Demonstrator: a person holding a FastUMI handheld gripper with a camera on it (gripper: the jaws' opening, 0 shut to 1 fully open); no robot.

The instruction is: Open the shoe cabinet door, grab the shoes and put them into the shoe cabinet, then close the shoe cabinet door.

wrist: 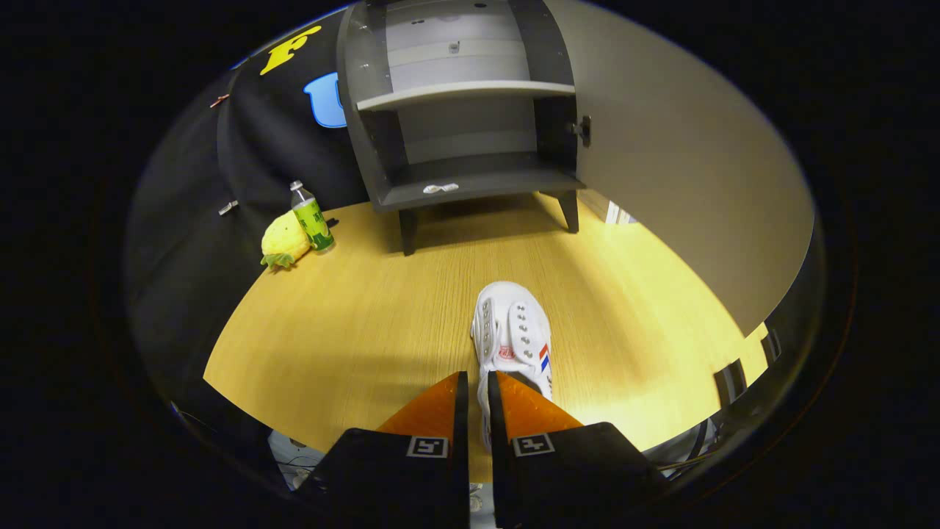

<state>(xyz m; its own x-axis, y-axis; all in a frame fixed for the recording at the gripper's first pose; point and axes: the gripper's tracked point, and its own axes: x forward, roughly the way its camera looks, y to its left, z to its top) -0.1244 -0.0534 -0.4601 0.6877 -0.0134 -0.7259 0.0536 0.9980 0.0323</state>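
Note:
A white shoe [512,339] with a red and blue stripe points away from me over the wooden floor, its toe toward the cabinet. My gripper [476,386] is shut on the shoe's heel edge, both fingers pressing a thin strip of it between them. Beyond the shoe stands the dark shoe cabinet [470,139] on short legs. Its door [683,169] is swung wide open to the right. Inside, a pale upper shelf [466,93] and a dark bottom shelf [477,187] show, with a small white object [440,189] lying on the bottom shelf.
Left of the cabinet, a bottle with a green label [312,218] stands by the booth wall, next to a yellow plush toy [283,241]. Wooden floor [352,316] stretches between the shoe and the cabinet.

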